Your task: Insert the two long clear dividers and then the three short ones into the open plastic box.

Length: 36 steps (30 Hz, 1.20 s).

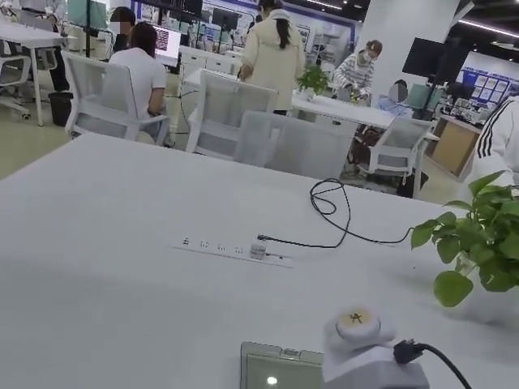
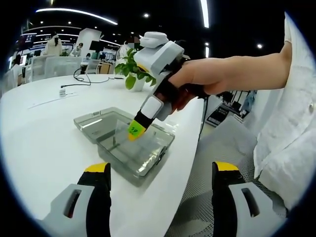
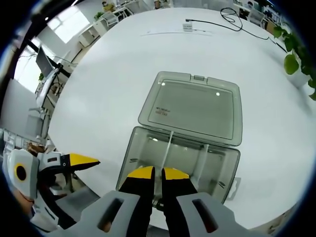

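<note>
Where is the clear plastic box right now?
In the right gripper view, the plastic box lies open at the white table's near edge, directly under the right claw, its lid laid flat toward the table's middle.

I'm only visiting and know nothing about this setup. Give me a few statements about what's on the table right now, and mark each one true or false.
1. The plastic box has its lid folded open, lying flat on the table. True.
2. The left hand-held gripper has its jaws pressed together. False: they stand wide apart and hold nothing.
3. A green plant stands on the table. True.
4. The right hand-held gripper rests beside the plant. False: it is above the open box, with its jaws nearly shut on a thin clear divider that stands inside.
</note>
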### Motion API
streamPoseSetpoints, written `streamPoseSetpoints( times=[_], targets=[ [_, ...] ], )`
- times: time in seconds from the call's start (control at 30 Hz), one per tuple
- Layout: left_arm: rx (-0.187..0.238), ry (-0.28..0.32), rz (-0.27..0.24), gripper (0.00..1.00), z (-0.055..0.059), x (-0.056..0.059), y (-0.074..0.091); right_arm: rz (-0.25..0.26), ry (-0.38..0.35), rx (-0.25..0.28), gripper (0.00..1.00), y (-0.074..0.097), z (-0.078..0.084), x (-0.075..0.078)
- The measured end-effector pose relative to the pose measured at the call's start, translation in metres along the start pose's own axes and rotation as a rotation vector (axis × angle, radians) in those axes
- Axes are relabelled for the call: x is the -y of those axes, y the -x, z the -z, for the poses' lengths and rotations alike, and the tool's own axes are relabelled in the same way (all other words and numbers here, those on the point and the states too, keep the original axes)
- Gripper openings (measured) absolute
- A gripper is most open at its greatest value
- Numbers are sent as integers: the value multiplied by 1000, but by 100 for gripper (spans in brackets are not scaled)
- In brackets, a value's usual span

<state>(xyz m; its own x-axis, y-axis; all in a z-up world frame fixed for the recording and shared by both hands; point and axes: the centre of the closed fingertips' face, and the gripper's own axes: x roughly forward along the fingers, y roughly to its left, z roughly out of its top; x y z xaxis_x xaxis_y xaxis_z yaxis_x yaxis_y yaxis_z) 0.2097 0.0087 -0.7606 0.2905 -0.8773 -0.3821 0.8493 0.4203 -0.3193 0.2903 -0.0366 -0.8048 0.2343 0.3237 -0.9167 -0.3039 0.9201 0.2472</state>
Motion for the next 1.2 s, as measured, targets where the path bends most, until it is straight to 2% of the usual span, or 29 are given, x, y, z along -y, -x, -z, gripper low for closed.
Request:
streamPoseSetpoints(
  times=[0.2, 0.73, 0.97, 1.2],
  targets=[
    [2, 1, -3, 85, 0, -1, 0, -8, -17, 7, 6, 0, 0, 1],
    [-1, 0, -1, 84, 1, 0, 0, -2, 8, 17, 7, -3, 2, -1],
    [-3, -3, 2, 85, 2, 1, -1, 5, 47, 31, 8, -10, 4, -3],
    [-9, -6, -1, 85, 2, 0, 0, -14, 43, 27, 9, -16, 6, -2]
  ],
)
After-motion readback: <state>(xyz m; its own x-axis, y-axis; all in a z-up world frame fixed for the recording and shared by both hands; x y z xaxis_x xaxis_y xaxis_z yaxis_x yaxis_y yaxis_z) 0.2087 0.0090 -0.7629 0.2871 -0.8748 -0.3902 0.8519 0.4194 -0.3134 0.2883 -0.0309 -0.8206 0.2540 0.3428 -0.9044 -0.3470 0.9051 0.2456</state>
